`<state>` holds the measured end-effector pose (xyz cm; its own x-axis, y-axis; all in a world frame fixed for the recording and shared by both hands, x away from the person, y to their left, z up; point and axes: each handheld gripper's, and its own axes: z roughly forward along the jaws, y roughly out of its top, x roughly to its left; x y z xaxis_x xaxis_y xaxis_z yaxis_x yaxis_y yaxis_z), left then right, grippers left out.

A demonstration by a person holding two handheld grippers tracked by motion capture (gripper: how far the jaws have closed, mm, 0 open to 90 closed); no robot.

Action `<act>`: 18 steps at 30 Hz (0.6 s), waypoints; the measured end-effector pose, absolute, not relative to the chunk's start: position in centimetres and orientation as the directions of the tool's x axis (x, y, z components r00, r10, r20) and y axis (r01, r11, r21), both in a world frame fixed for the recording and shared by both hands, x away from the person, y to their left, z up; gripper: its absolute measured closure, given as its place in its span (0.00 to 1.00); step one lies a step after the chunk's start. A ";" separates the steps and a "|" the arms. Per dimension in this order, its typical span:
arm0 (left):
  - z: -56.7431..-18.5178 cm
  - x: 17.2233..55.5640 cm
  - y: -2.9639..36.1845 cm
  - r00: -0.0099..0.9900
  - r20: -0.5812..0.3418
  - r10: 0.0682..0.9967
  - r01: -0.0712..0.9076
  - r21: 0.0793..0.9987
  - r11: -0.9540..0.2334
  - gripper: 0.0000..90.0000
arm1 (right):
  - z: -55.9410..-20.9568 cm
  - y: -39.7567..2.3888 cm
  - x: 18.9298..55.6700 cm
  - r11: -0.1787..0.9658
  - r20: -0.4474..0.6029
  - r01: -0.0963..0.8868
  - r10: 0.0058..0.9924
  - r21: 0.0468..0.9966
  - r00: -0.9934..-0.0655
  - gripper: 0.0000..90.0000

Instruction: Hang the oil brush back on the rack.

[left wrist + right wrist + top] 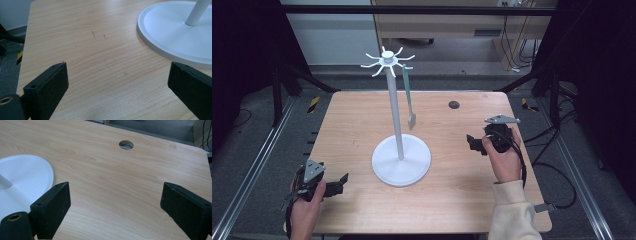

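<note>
A: Tongs, both sets, jaws wide, nothing held: left tongs (pixel 343 180) low at the near-left worktop corner, right tongs (pixel 471 142) right of the stand's base.

B: And the work piece?

A: Green spatula (pixel 409 97) hangs from a hook (pixel 406 67) of the white stand (pixel 400 125), blade clear of the base, mid-worktop (pixel 452 200).

B: Best approach, I'd judge: right tongs grip the handle mid-length, lift straight up off the hook before pulling away; left tongs could steady the base.

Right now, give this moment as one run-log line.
left claw: open, empty | right claw: open, empty | spatula: hanging on stand
</note>
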<state>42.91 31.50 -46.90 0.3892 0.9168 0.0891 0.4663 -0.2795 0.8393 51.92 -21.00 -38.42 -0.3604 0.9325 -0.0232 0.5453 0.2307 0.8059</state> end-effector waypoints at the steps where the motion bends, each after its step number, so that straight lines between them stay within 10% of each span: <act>1: -46.9 42.9 31.5 0.389 0.090 0.917 0.467 0.839 -0.281 0.03 | -38.6 -21.1 52.0 0.229 -0.021 0.548 0.933 0.805 -0.359 0.11; 18: -46.9 42.9 31.5 0.401 0.086 0.912 0.469 0.836 -0.285 0.03 | -42.7 -21.1 53.0 0.236 0.007 0.577 0.922 0.782 -0.386 0.13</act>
<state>42.91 31.50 -46.92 0.4007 0.9122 0.0862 0.4691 -0.2851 0.8359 52.96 -21.09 -42.73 -0.3861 0.9224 0.0072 0.5775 0.2356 0.7817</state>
